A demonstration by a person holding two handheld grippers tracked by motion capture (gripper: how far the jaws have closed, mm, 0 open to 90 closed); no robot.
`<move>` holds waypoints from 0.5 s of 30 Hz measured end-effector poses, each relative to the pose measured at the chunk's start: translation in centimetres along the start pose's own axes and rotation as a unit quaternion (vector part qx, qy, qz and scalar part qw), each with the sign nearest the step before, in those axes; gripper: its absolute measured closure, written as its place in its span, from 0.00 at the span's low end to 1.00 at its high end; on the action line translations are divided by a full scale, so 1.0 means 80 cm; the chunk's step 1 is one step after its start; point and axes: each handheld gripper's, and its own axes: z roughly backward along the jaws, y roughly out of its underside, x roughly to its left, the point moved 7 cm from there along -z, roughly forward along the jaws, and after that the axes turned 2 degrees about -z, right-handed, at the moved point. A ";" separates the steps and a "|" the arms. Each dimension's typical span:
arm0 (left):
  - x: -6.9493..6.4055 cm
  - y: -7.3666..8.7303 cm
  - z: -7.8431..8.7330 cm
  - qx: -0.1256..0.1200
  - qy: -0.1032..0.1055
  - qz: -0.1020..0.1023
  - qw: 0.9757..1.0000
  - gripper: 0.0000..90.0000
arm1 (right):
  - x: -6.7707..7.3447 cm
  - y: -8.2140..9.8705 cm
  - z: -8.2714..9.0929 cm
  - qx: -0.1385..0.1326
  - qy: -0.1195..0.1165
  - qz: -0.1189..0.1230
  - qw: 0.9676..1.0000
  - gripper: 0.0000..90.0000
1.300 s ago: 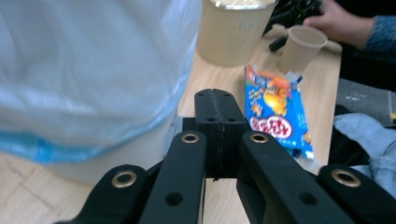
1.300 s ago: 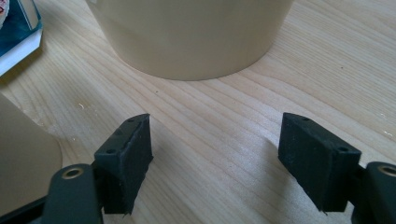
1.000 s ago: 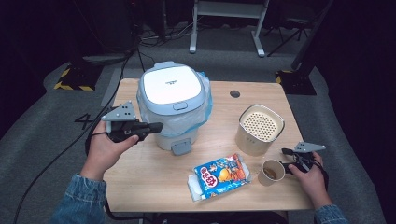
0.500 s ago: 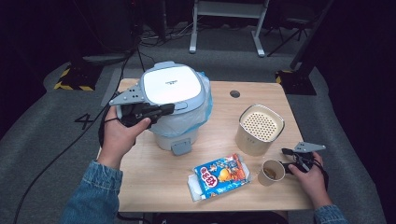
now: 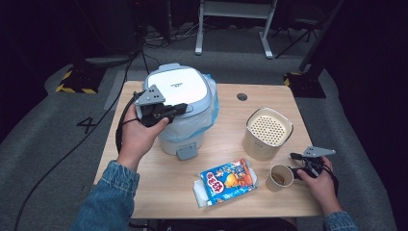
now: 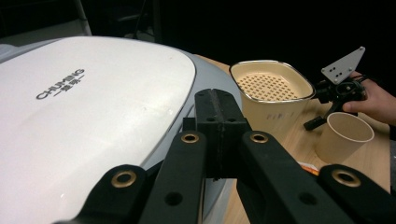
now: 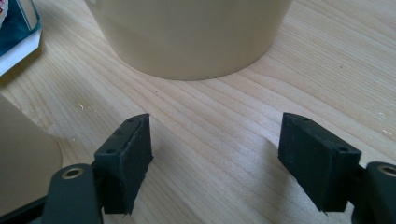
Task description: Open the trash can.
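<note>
— What do we see mid-frame?
— The white-lidded cooker (image 5: 180, 103), a beige container (image 5: 267, 133) and snack packet (image 5: 227, 181) lower right.
— Our tools?
— Left tool (image 5: 166, 112) clenched empty over the lid; right tool (image 5: 294, 169) released beside the paper cup (image 5: 279, 177).

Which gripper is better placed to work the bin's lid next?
Left. The left gripper, jaws shut, hovers over the bin's white lid. The right gripper rests open on the table beside the paper cup, far from the bin.
</note>
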 end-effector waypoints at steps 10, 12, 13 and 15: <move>-0.009 -0.003 -0.003 0.037 -0.024 -0.022 0.999 1.00 | 0.000 0.000 0.000 0.000 0.002 -0.001 1.000 0.29; -0.010 -0.004 -0.004 0.041 -0.028 -0.023 0.998 1.00 | 0.000 0.000 0.000 0.000 0.003 -0.001 1.000 0.29; -0.010 -0.004 -0.004 0.043 -0.028 -0.022 0.998 1.00 | 0.000 0.000 0.000 0.000 0.003 -0.001 1.000 0.29; -0.011 -0.004 -0.005 0.042 -0.024 -0.017 0.999 1.00 | 0.000 0.000 0.000 0.000 0.003 -0.001 1.000 0.29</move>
